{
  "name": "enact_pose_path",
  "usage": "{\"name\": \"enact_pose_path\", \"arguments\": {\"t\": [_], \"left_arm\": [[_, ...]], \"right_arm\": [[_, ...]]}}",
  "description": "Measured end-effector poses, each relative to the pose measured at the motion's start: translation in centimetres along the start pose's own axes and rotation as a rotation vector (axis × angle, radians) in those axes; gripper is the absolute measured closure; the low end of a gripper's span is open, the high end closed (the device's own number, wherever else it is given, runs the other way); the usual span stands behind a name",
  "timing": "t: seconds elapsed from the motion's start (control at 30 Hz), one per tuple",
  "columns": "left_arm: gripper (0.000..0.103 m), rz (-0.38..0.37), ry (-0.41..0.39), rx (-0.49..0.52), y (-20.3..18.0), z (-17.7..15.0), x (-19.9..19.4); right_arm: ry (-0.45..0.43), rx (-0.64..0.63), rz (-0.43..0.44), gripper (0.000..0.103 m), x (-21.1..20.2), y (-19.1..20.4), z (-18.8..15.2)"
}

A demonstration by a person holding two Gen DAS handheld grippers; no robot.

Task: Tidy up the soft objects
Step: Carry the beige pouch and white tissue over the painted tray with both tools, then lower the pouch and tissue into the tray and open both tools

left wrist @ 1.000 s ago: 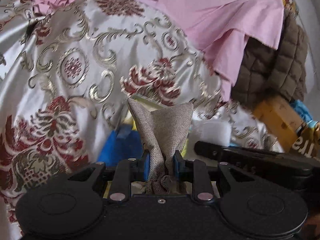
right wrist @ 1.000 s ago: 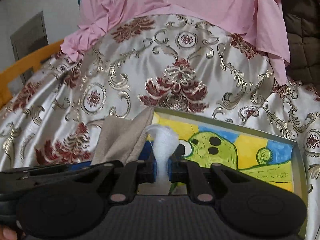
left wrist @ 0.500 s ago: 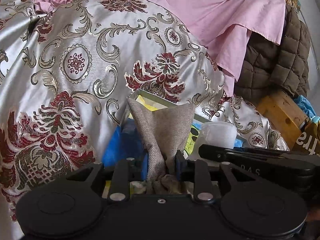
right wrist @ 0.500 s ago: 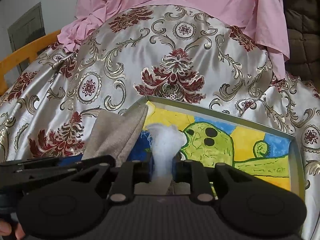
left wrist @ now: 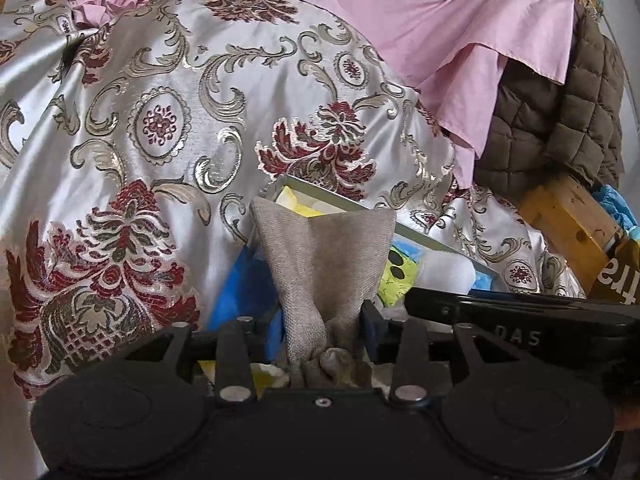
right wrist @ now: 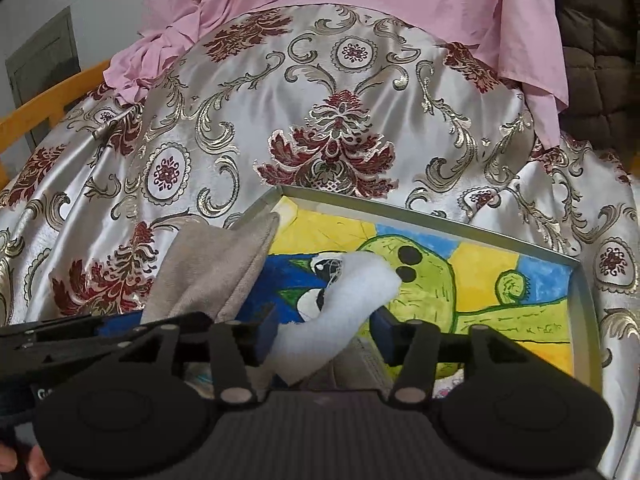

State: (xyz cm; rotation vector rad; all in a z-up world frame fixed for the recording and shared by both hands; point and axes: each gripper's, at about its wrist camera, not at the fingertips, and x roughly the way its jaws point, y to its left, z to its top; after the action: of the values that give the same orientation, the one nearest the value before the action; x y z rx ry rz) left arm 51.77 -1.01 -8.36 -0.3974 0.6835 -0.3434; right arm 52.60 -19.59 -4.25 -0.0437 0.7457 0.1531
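A grey-beige cloth (left wrist: 324, 256) stands bunched between the fingers of my left gripper (left wrist: 322, 336). The jaws are opening and the bunch has spread to fill the wider gap, so the pads no longer pinch it. The same cloth (right wrist: 216, 272) shows at the left of the right wrist view. My right gripper (right wrist: 324, 336) is also opening. A tuft of white stuffing (right wrist: 352, 288) leans loose between its pads with room on both sides. Both pieces sit over a shallow grey tray (right wrist: 440, 224) with a yellow, blue and green painting inside.
A silver satin cover with red and gold flowers (left wrist: 160, 128) rises behind the tray. A pink sheet (left wrist: 440, 20) lies over its top. A brown quilted blanket (left wrist: 560, 120) and a wooden frame (left wrist: 572, 220) are at the right. An orange rail (right wrist: 48, 108) is at the left.
Both grippers' jaws have spread apart. The cloth bunch has widened between the left pads. The white stuffing, pinched upright before, now slumps to the right, free of the right pads.
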Motion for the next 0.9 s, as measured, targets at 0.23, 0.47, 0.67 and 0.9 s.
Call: {"name": "enact_pose_path", "arguments": {"t": [0.23,0.47,0.67,0.9], "left_arm": [[0.044,0.010,-0.006,0.005,-0.3,-0.1,-0.5],[0.035,0.022,0.004,0.002,-1.2,-0.2,-1.2],[0.025,0.058,-0.033,0.036,-2.5,0.0,-3.8],[0.016,0.108,-0.092,0.108,-4.4,0.2,-8.4]], "right_arm": [[-0.007,-0.006,-0.009,0.028,-1.3,-0.8,-0.2],[-0.029,-0.002,-0.039,0.012,-3.3,-2.0,-0.5],[-0.077,0.006,-0.054,0.005,-6.1,-3.0,-0.8],[-0.167,0.006,-0.056,0.000,-11.0,-3.3,-1.3]]}}
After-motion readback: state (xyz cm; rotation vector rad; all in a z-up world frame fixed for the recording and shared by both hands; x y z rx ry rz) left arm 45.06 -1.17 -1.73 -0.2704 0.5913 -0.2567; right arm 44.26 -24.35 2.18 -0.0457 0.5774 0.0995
